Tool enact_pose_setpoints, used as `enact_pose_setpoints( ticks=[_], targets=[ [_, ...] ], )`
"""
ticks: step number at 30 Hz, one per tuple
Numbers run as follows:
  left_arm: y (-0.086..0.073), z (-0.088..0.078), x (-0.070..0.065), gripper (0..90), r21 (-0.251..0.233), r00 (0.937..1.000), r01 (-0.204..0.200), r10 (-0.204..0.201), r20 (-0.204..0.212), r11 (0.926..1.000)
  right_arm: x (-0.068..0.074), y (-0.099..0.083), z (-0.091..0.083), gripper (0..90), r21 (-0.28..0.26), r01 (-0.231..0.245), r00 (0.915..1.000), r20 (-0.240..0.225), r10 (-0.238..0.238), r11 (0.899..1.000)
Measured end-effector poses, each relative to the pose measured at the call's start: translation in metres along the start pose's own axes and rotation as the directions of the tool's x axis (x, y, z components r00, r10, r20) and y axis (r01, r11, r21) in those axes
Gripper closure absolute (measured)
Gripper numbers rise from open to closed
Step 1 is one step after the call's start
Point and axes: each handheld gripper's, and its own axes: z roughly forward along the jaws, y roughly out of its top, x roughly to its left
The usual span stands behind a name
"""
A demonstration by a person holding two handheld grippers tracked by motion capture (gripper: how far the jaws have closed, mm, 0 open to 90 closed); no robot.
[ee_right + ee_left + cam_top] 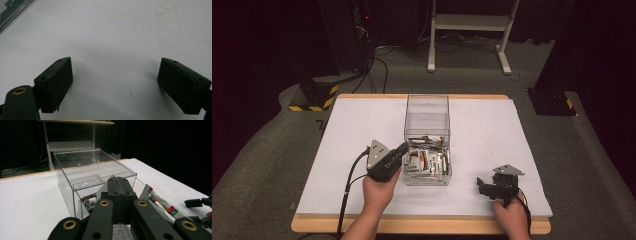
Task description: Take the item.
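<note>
White table [352, 130] held a clear box [427, 120] of packets [427, 161]. My left tongs [404, 147] were squeezed tight at the box, holding nothing. My right tongs [115, 82] were wide apart.

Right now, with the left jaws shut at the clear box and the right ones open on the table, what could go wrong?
1. The left gripper sits shut at the edge of the clear box; a push could slide or tip the light box.
2. The packets lie loosely piled in the pulled-out drawer; shut jaws may nudge them without grasping any.
3. The right gripper rests open over bare table, not steadying the box.
</note>
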Motion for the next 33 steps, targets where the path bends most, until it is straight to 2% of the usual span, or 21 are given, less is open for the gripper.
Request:
enact_pose_setpoints(
  ticks=[25,33],
  targets=[
    [0.012,-0.013,0.0,89.5,-0.055,0.9999,-0.014,0.015,0.002,0.9984,0.0,0.0,0.0,13.0,0.0,0.0,1.0,0.0,0.0,1.0],
    [0.016,-0.018,0.004,89.5,-0.063,0.9998,-0.02,0.019,-0.004,0.9978,0.0,0.0,0.0,13.0,0.0,0.0,1.0,0.0,0.0,1.0]
  ],
)
